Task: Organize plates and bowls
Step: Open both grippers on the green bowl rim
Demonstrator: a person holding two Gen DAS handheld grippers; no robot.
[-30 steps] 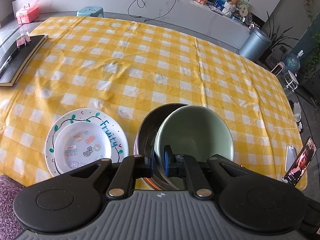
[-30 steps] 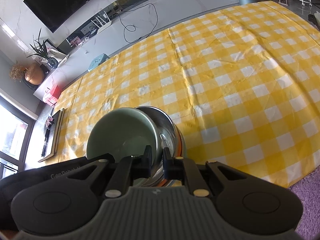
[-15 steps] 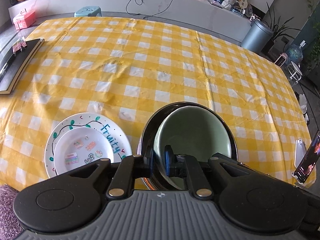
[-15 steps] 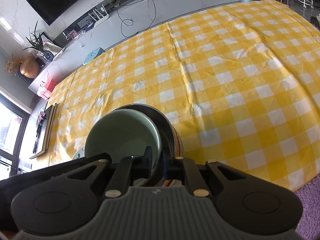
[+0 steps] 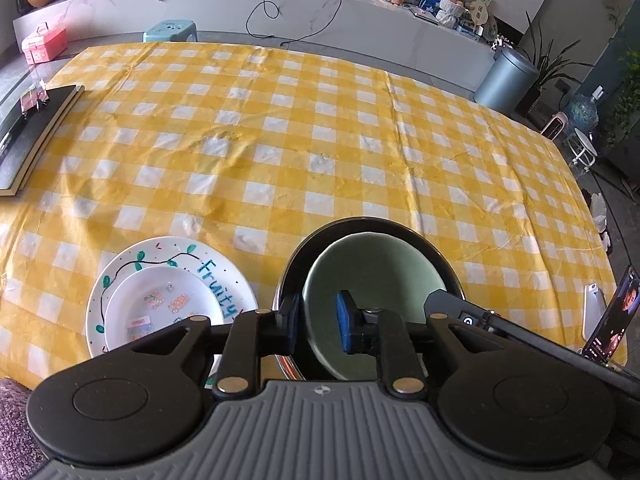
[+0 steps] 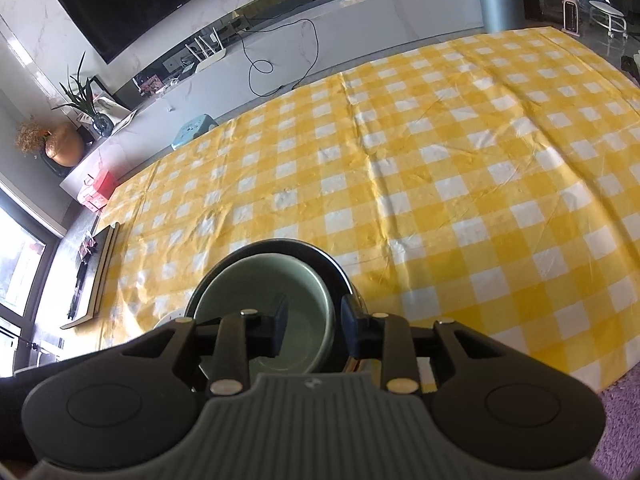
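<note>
**A:** Where did the green bowl (image 5: 374, 276) sit at that point?

**B:** Nested inside the dark metal bowl (image 5: 416, 236), low on the yellow checked tablecloth (image 5: 280, 148) near its front edge. It leaned toward one side of the metal bowl rather than sitting centred in it.

**A:** And the grippers?

**B:** Both straddled its rim, from opposite sides. The left gripper (image 5: 318, 322) had one pad outside the green wall and one inside; the right gripper (image 6: 314, 324) did the same on the far side, as the right wrist view showed. Both sets of jaws were opening, with the rim between the pads and a visible gap at each, so I'd call them released, not clenched.

**A:** So what did the next move hang on?

**B:** On how the rim lay to the claws. It ran right through each gap, so my guess was that each gripper had to lift clear upward and back along its own fingers; a sideways pull would likely have caught the wall and tipped the bowl. Neither hand was nearer than the other, both being right at the rim.

**A:** Anything beside it?

**B:** Just left of the bowls in the left wrist view, a small white plate (image 5: 160, 308) lay stacked on the larger "Fruity" plate (image 5: 224, 276), near but apart. A phone (image 5: 616, 316) stood propped at the right edge
</note>
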